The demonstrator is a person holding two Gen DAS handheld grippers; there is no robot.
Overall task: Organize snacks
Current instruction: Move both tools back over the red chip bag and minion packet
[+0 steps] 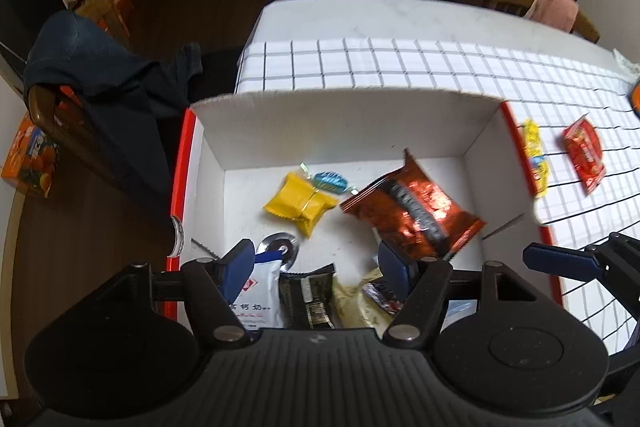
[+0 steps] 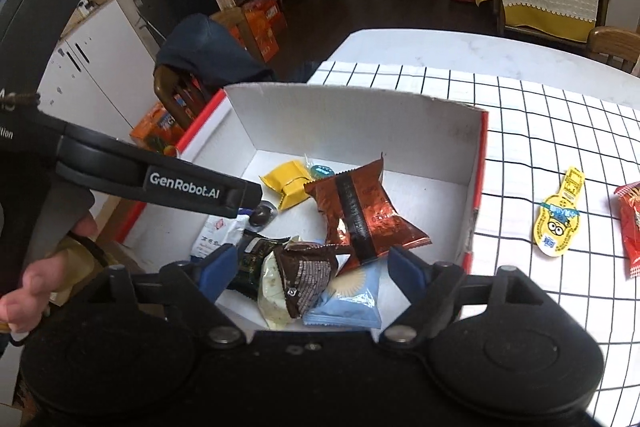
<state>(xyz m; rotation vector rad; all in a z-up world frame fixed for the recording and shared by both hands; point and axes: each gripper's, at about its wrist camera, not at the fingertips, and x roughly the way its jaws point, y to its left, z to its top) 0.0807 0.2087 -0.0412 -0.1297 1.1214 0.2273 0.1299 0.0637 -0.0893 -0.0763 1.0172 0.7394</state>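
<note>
Left gripper [image 1: 318, 269], black frame with two blue-padded fingers, hangs over the near end of the white cardboard box with red outer sides [image 1: 344, 125]; jaws wide apart, nothing between them. Right gripper [image 2: 310, 273], same build, also over the near end of the box, jaws equally spread and gripping nothing. Box contents, near to far. One pale blue packet with a sunburst print [image 2: 352, 301] at the near wall. One dark brown pyramid-shaped foil packet [image 2: 306, 275] lying partly on one cream-coloured packet [image 2: 274, 293]. One black packet with green print [image 2: 250, 263] beside those. One white pouch with red and dark lettering [image 1: 256, 293] toward the left wall. One round dark foil-wrapped sweet [image 2: 262, 215] just beyond the pouch. One copper-red foil packet with a black band [image 1: 412, 209], tilted, blurred in the left wrist view; whether it is resting on the floor of the box, cannot tell. One yellow packet tied with gold ribbon [image 1: 302, 203] mid-floor. One blue twist-wrapped candy [image 1: 332, 182] touching its far side. Total counted inside: nine items. Outside the box, on the white tablecloth with black grid lines [image 2: 540, 115], to the right: one yellow cartoon-character packet [image 2: 558, 217] near the box wall, one red packet [image 1: 585, 155] farther right.
</note>
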